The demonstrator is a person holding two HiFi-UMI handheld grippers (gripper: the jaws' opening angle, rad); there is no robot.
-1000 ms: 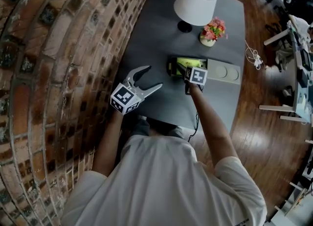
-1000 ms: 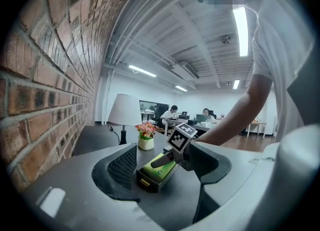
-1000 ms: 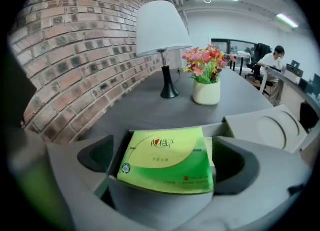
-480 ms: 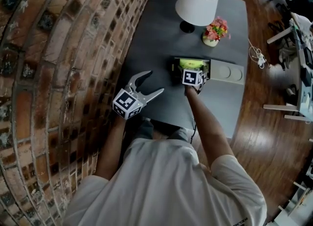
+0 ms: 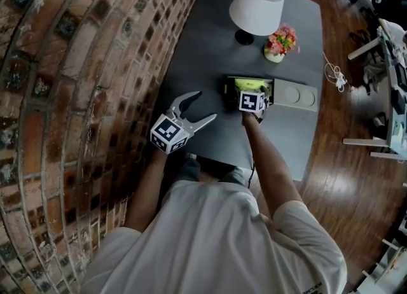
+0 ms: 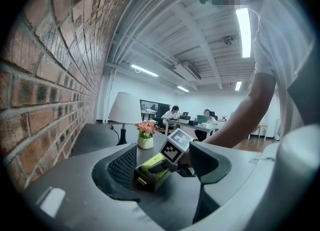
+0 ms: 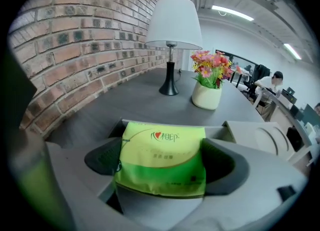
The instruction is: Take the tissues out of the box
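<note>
A green tissue pack lies in an open dark box on the grey table. My right gripper reaches into the box, its jaws closing, with both dark pads pressing on the pack's two sides. From the head view only its marker cube is clear, covering part of the tissue pack. My left gripper hovers open and empty over the table left of the box. The left gripper view looks between its own pads at the box and the right gripper's cube.
The box's grey lid lies just right of the box. A white lamp and a pot of flowers stand behind it. A brick wall runs along the table's left side. Desks and seated people show far off.
My right gripper has pushed forward over the box and come down around the tissue pack. The left gripper has drifted slightly to the right and stays open.
</note>
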